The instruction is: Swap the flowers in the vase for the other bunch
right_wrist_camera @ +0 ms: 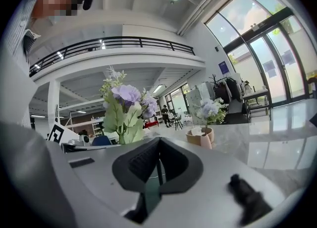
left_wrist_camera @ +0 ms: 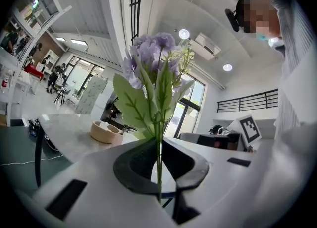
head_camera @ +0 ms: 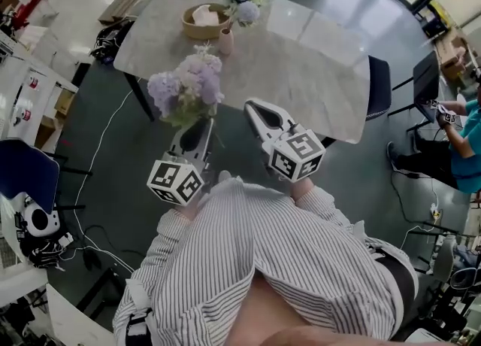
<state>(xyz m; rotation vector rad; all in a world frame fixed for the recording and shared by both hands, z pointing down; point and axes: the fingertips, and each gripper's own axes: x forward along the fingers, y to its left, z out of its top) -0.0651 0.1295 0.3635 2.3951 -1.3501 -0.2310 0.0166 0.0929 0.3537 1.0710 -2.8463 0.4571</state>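
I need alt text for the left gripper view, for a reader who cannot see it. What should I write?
The left hand-held gripper is shut on the thin green stem of a bunch of purple flowers, held upright close to the camera. Behind it are a pale table with a round tan bowl, and tall windows.

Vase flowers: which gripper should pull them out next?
Probably right. The right gripper is shut and empty, while the left gripper is clamped on the purple bunch. The old flowers stand in the vase.

purple bunch [head_camera: 188, 85] held upright & pale-blue bunch [head_camera: 245, 2] in pink vase [head_camera: 225, 40].
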